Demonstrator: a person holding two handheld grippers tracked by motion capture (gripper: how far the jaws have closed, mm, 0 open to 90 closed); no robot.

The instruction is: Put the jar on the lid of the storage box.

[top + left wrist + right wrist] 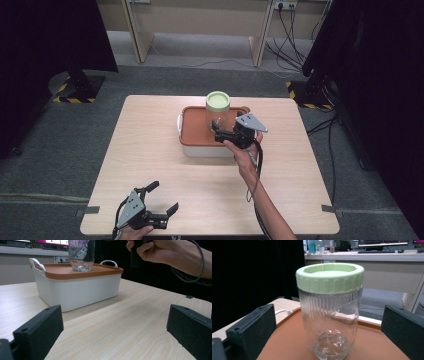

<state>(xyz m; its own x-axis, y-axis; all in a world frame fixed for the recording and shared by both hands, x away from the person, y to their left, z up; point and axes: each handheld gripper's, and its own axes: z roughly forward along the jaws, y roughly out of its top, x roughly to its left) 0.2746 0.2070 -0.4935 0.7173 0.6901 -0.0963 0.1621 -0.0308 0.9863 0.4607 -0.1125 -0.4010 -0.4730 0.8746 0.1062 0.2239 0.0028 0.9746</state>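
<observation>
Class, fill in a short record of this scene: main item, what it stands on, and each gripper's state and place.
Main item: glass jar with pale green lid, upright
Stands on: orange lid of white bin
Right gripper: open, fingers either side of the jar, not touching
Left gripper: open, at the near edge of the table

Ribbed clear glass jar [329, 322] — matt plastic lid [330, 277]

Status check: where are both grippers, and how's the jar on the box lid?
Right gripper open, jaws either side of the jar, not touching. Left gripper open, idle at the near table edge. Jar upright, capped, on the orange lid. Nothing in the way.
</observation>
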